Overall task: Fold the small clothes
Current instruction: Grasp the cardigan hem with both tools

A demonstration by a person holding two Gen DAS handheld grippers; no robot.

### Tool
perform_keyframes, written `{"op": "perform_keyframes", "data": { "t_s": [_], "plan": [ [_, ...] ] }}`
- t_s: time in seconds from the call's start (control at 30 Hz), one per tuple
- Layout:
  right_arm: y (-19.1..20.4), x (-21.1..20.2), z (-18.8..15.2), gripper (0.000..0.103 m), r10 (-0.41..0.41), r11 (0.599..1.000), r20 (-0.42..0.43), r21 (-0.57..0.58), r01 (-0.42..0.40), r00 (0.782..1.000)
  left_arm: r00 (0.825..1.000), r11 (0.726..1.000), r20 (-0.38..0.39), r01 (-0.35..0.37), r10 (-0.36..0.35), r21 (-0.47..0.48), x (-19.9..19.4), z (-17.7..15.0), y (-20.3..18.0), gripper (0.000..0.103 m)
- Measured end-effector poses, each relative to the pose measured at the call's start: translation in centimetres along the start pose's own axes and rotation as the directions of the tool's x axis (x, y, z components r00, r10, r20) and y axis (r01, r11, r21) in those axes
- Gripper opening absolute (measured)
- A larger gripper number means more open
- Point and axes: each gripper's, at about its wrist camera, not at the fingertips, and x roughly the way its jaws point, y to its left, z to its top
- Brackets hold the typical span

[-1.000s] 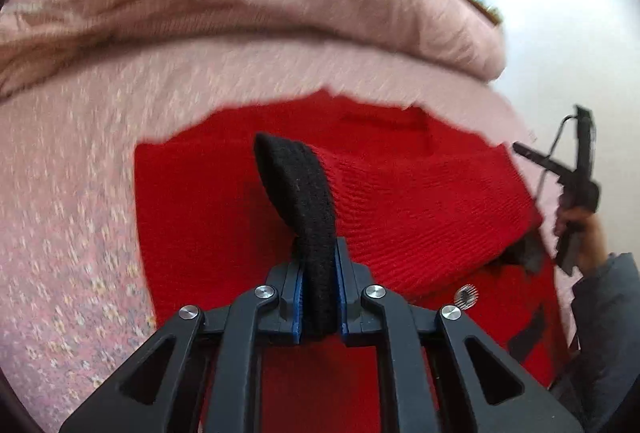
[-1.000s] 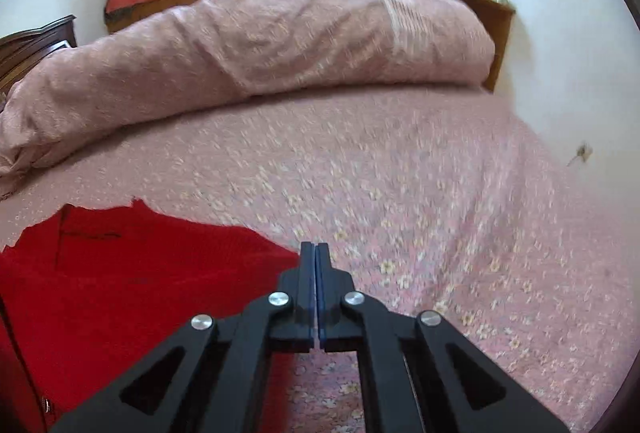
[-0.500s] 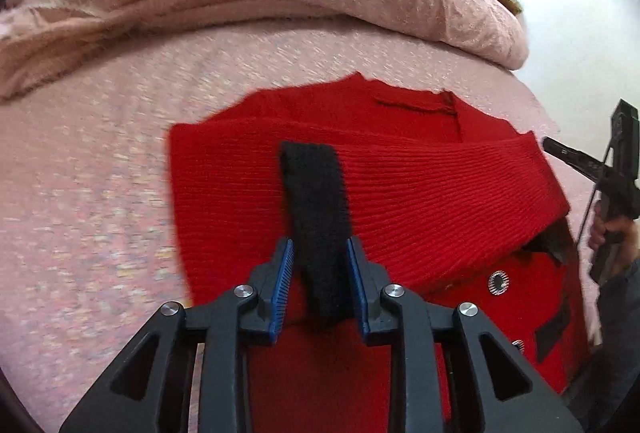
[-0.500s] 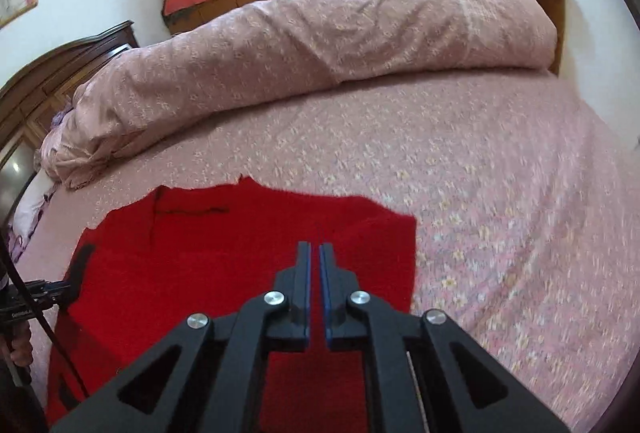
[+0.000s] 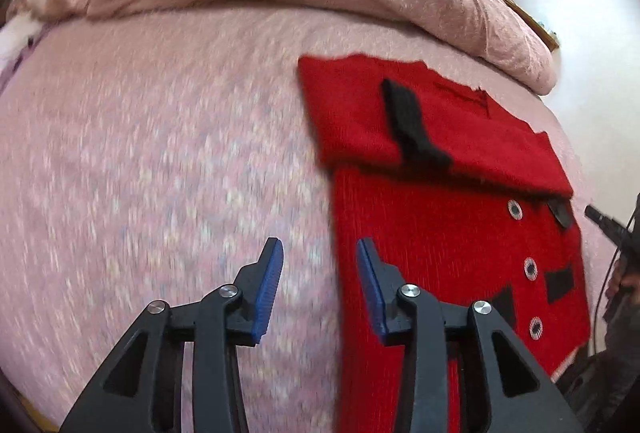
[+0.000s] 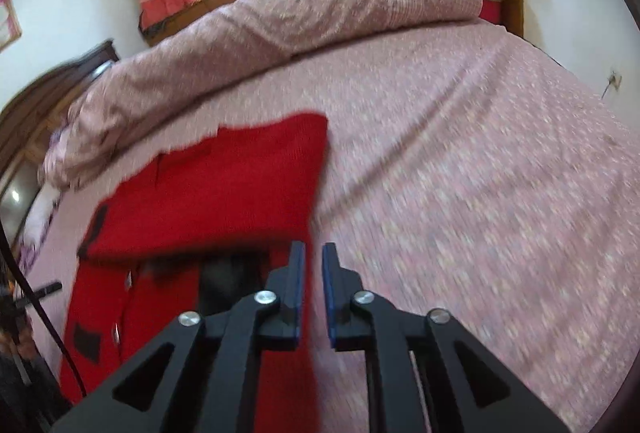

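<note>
The red cardigan lies flat on the bed, its sleeves folded across the chest and its long axis running from 12 to 6 o'clock. The left gripper hangs wide open and empty, the garment's near edge at its 1 o'clock. The right gripper, slightly parted and empty, has the other edge at 11 o'clock. No containers show.

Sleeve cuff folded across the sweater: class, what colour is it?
Black, against the red sweater. The sleeve cuff shows best in the left wrist view.
</note>
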Motion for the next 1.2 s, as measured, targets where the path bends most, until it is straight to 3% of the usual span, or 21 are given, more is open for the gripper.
{"op": "perform_keyframes", "data": {
  "t_s": [0.1,0.13,0.3,0.47,0.7,0.87,0.93,1.03,1.1,1.2],
  "plan": [
    [-1.0,-1.6,-2.3,0.046,0.071,0.997,-0.015,0.004,-0.071,0.997,0.997,0.996,-0.023,0.072,-0.073,-0.052,-0.5,-2.1,0.6,0.033],
    [-1.2,-2.0,-3.2,0.048,0.106,0.994,-0.012,0.007,-0.106,0.994,0.996,0.994,-0.031,0.087,-0.089,-0.068,-0.6,-2.6,0.5,0.034],
    [-1.9,-3.1,-7.7,0.048,0.242,0.97,-0.062,0.036,-0.24,0.968,0.987,0.985,-0.056,0.143,-0.149,-0.093,-1.4,-4.9,-1.3,0.047],
    [-2.8,-3.5,-11.8,0.048,0.276,0.96,-0.089,0.083,-0.269,0.957,0.982,0.983,-0.068,0.17,-0.175,-0.065,-1.9,-7.5,-2.7,0.049],
    [-3.2,-4.4,-15.3,0.049,0.424,0.896,-0.047,0.17,-0.411,0.905,0.976,0.972,-0.034,0.212,-0.216,-0.104,-3.0,-11.0,-1.6,0.049],
    [-3.4,-4.9,-16.5,0.049,0.431,0.87,0.039,0.248,-0.426,0.902,0.973,0.969,0.002,0.228,-0.229,-0.099,-3.5,-11.6,-0.9,0.05],
    [-3.2,-5.0,-17.2,0.049,0.422,0.866,0.064,0.265,-0.423,0.904,0.983,0.976,0.007,0.184,-0.184,-0.115,-3.6,-12.2,-0.2,0.053],
    [-3.2,-5.5,-17.9,0.048,0.411,0.862,0.109,0.278,-0.425,0.905,0.972,0.965,0.025,0.234,-0.232,-0.116,-4.1,-13.0,0.5,0.054],
    [-3.3,-5.5,-18.2,0.048,0.414,0.849,0.148,0.293,-0.439,0.898,0.967,0.962,0.013,0.255,-0.255,-0.099,-4.1,-13.0,0.5,0.063],
    [-3.6,-5.9,-18.8,0.048,0.425,0.823,0.201,0.319,-0.47,0.882,0.928,0.924,-0.01,0.37,-0.373,-0.092,-3.5,-12.8,-0.1,0.072]
  ]
}}
